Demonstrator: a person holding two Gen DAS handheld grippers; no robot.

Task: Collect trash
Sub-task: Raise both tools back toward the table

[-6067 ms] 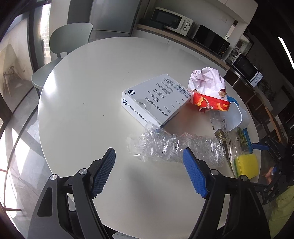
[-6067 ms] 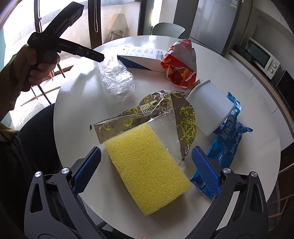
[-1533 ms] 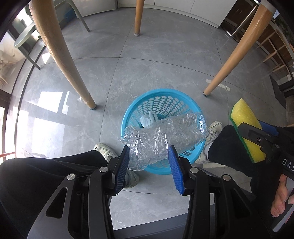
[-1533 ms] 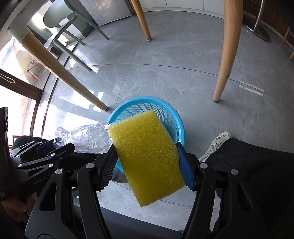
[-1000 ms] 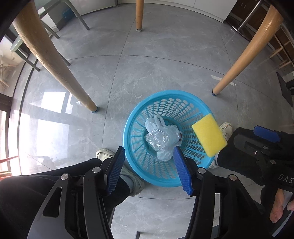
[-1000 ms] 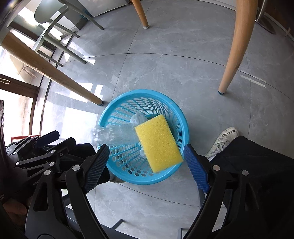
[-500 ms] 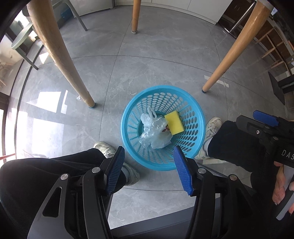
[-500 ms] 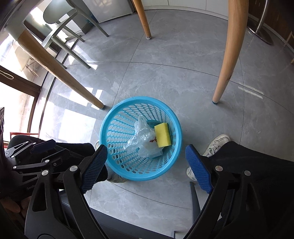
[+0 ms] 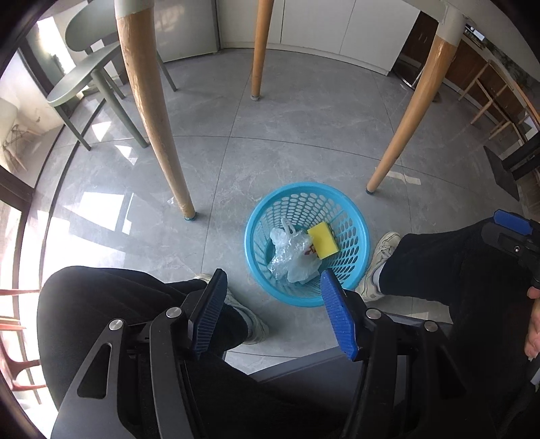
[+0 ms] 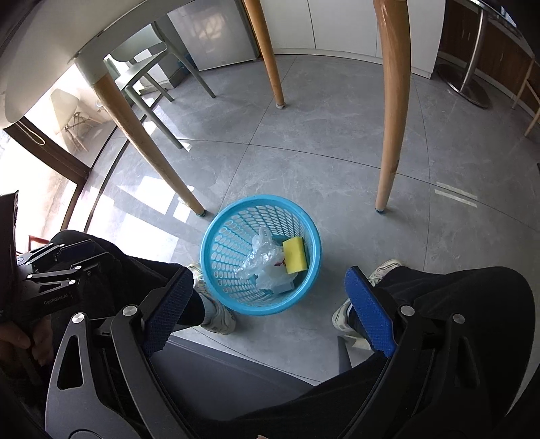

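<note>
Blue perforated plastic wastebasket (image 9: 357, 216) standing on grey marble-look floor tiles (image 9: 297, 135), between the seated person's two white sneakers (image 10: 216, 312), just in front of the knees in black trousers (image 9: 111, 304)

Inside the basket: yellow sponge (image 9: 323, 241) lying tilted against the far-right wall, touching a crumpled clear plastic wrap (image 9: 290, 253) bunched at the bottom centre; a scrap with red print wedged between the two, too small to identify; in the right wrist view the same sponge (image 10: 294, 259) at the right side of the basket (image 10: 216, 233), plastic (image 10: 265, 261) to its left, a pale blue piece under the plastic near the front wall

Left gripper (image 9: 271, 312) held above the lap, blue ribbed pads spread wide apart, nothing between them

Right gripper (image 10: 266, 312) likewise gaping wide, blue pads well apart, gripping nothing, basket framed in the gap

Three tapered wooden table legs (image 9: 152, 111) planted on the tiles around and behind the basket, none touching it

Pale green chair (image 9: 84, 77) further back at the left, white cabinet fronts (image 9: 320, 27) along the far wall
</note>
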